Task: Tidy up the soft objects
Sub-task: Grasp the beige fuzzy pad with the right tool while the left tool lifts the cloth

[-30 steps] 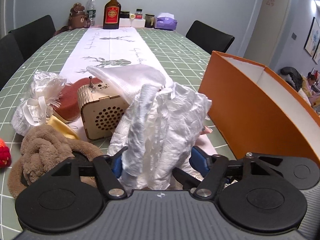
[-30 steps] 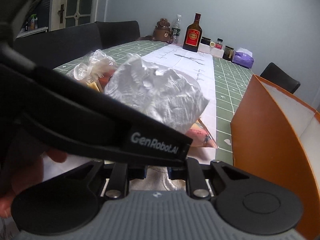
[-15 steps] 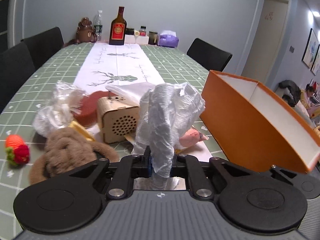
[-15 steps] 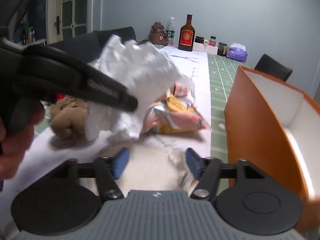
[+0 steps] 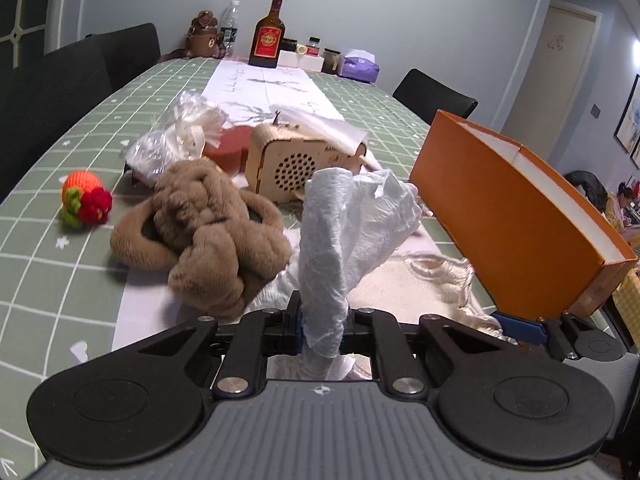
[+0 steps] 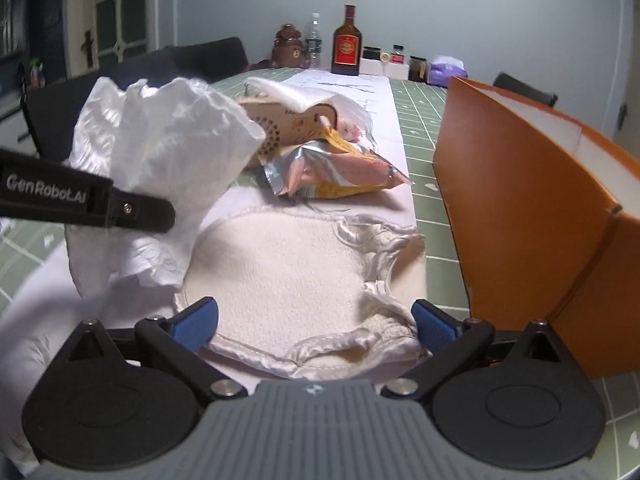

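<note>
A: Surface?
B: Green gridded tablecloth (image 5: 48, 280), white runner (image 5: 256, 80) down its middle. Orange box (image 5: 516, 216) as landmark.

A: Task item?
B: Crumpled white plastic bag (image 5: 340, 232), left of the box, clamped in the left gripper (image 5: 322, 328).

A: Right gripper (image 6: 314, 320)?
B: Jaws just opened wide, empty, over the cream towel (image 6: 280, 272) beside the box.

A: Room?
B: Grey wall (image 5: 400, 8), black chairs (image 5: 434, 94).

Plush knot (image 5: 204, 228) lay centre-left on table (image 5: 60, 264); wooden speaker (image 5: 296, 164) behind it; box (image 5: 508, 216) at right.
</note>
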Available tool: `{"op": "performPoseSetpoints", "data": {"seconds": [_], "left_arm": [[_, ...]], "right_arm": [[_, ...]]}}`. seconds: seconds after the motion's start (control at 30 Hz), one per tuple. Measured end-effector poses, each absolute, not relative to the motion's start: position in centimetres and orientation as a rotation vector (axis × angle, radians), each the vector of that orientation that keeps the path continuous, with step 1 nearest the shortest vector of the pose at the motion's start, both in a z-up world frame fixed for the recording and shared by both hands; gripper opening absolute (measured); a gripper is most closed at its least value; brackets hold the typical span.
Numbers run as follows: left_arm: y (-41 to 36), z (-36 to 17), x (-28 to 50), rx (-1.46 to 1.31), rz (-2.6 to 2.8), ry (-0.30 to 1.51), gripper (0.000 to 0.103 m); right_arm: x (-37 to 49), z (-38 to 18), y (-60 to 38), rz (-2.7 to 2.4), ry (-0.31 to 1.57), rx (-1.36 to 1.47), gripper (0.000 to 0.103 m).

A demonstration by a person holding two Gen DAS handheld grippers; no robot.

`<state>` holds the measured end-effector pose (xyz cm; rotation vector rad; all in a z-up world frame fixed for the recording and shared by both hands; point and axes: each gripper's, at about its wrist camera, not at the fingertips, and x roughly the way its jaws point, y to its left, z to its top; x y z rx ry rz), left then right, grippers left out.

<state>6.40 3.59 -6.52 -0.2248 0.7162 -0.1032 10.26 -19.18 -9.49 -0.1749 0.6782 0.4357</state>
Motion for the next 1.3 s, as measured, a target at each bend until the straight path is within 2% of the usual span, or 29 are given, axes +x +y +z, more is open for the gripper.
{"op": "performPoseSetpoints", "data": {"seconds": [0.23, 0.43, 0.5, 0.6, 0.77, 0.87, 0.97, 1.13, 1.2, 1.3], "left_arm": [[3.4, -7.8, 6.4, -0.234, -0.092, 0.732, 0.018], [3.5, -8.3, 6.0, -0.245, -0.067, 0.731, 0.028], [3.6, -8.4, 6.0, -0.252, -0.065, 0.73, 0.028], [3.5, -8.4, 6.0, -0.249, -0.064, 0.735, 0.03], [3.4, -8.4, 5.6, -0.242, -0.062, 0.721, 0.03], [3.4, -8.5, 5.4, -0.247, -0.059, 0.711, 0.03], [3.5, -8.5, 5.2, -0.264, -0.061, 0.702, 0.03], [3.0, -8.5, 5.2, -0.213, -0.059, 0.696, 0.03], [2.7, -8.3, 5.1, -0.196, -0.066, 0.687, 0.024], [2.8, -7.8, 4.7, -0.203, -0.087, 0.676, 0.02]], "right_arm": [[11.2, -9.9, -19.3, 0.453, 0.701, -0.149, 0.101], [11.5, -10.1, -19.6, 0.464, 0.728, -0.113, 0.099], [11.4, -10.0, -19.5, 0.467, 0.726, -0.116, 0.095], [11.1, -9.7, -19.4, 0.481, 0.719, -0.123, 0.082], [10.2, -9.3, -18.8, 0.519, 0.702, -0.143, 0.053], [9.7, -9.1, -18.3, 0.541, 0.691, -0.165, 0.04], [9.4, -9.0, -18.0, 0.551, 0.689, -0.173, 0.033], [9.1, -8.7, -17.6, 0.55, 0.685, -0.203, 0.03], [9.0, -8.5, -17.5, 0.545, 0.686, -0.215, 0.029], [8.8, -8.0, -17.7, 0.537, 0.675, -0.234, 0.027]]}}
